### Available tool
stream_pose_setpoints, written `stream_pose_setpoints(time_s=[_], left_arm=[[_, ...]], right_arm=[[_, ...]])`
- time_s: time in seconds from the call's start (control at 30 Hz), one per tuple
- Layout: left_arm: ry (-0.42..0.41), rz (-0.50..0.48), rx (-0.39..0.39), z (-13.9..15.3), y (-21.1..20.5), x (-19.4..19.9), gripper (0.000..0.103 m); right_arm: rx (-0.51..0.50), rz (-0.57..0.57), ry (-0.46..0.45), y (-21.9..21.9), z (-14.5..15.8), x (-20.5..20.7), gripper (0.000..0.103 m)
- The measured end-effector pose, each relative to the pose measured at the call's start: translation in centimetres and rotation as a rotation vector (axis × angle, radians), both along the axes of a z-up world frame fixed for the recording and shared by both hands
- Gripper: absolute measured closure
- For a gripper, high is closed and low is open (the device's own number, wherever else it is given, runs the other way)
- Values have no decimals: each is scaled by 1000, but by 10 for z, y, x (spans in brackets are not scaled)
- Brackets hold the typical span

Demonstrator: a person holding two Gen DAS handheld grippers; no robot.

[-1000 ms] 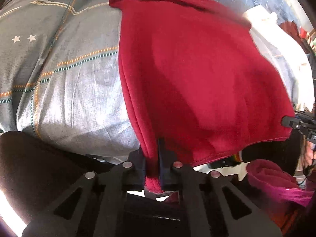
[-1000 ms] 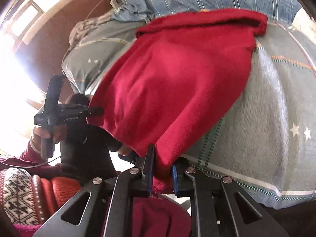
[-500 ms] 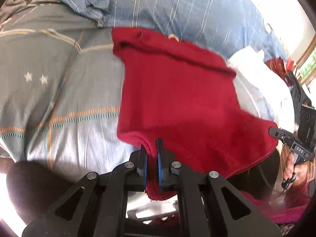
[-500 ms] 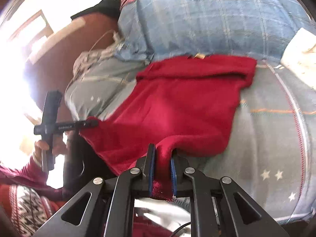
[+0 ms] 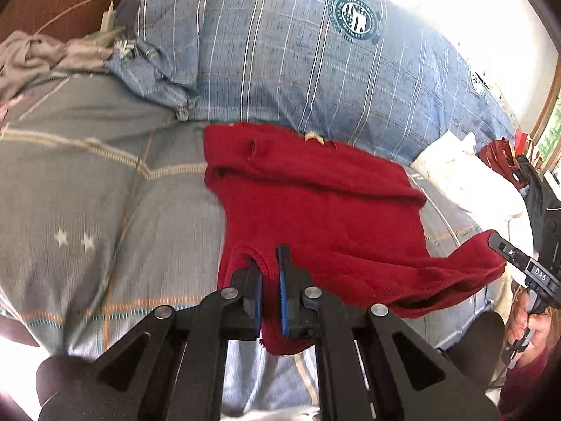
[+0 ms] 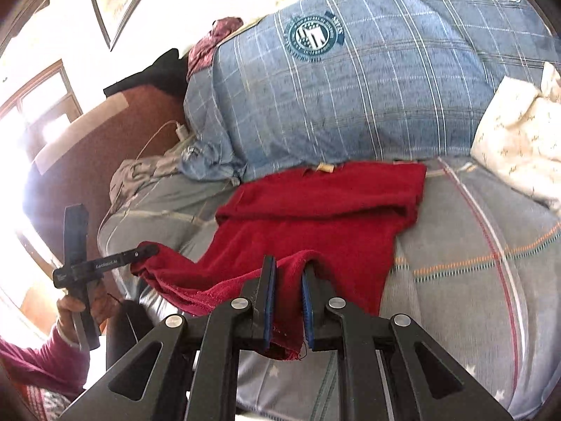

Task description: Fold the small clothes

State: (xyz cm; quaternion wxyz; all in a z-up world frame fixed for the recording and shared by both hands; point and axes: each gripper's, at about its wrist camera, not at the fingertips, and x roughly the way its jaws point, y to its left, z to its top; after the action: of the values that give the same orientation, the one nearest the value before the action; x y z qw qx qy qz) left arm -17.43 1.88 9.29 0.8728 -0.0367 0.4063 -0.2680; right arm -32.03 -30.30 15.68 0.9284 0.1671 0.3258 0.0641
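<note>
A small red garment (image 5: 315, 210) lies on the grey bedspread (image 5: 87, 210), its far end folded over near the blue checked pillow. My left gripper (image 5: 268, 263) is shut on the garment's near left corner, red cloth pinched between the blue pads. My right gripper (image 6: 289, 273) is shut on the near right corner of the same red garment (image 6: 315, 217). The near hem hangs stretched between the two grippers, lifted off the bed. Each wrist view shows the other gripper at its edge: the right gripper (image 5: 505, 252) and the left gripper (image 6: 147, 249), with a hand below.
A large blue checked pillow (image 5: 315, 63) lies behind the garment. White cloth (image 6: 519, 140) sits at the right of the bed, crumpled grey fabric (image 5: 35, 52) and a white charger cable (image 6: 168, 129) at the left. A brown headboard (image 6: 105, 147) and a window stand beyond.
Both grippers have risen and tipped forward with the near hem. The garment, which filled the views before, now lies further off, with the pillow in sight.
</note>
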Motion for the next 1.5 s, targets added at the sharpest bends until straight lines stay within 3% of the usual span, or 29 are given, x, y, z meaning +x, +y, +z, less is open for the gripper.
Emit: stream_pose_setpoints(time_s=[0.4,0.73,0.93,1.03,1.07,1.13,1.3,1.5], left_arm=[[-47,75,-41,16,-2,43,98],[-93,102,16,21,-21,67,98],[-86,87,17,22,-34,77,98],[-90,78,22,21,-40,76,98],[-91,76,24,22,-40,76,98],[-97,73,30,22,-41,74,98],[-85,80,35,20,-38,76,98],[-73,87,38,18,-36,77,98]], right_arm=[[-63,-81,-71,-16,17,46,91],[-98,-159,-78,-34,15,76,93],[-19,-179,-59,-57,12,86,92],[27,-137,-1,-56,0,91,86],[20,-131,23,-55,-4,93,81],[-9,-113,71,-49,-15,99,56],[-65,13,128,-24,-31,129,33],[-159,25,190,-7,-58,182,32]])
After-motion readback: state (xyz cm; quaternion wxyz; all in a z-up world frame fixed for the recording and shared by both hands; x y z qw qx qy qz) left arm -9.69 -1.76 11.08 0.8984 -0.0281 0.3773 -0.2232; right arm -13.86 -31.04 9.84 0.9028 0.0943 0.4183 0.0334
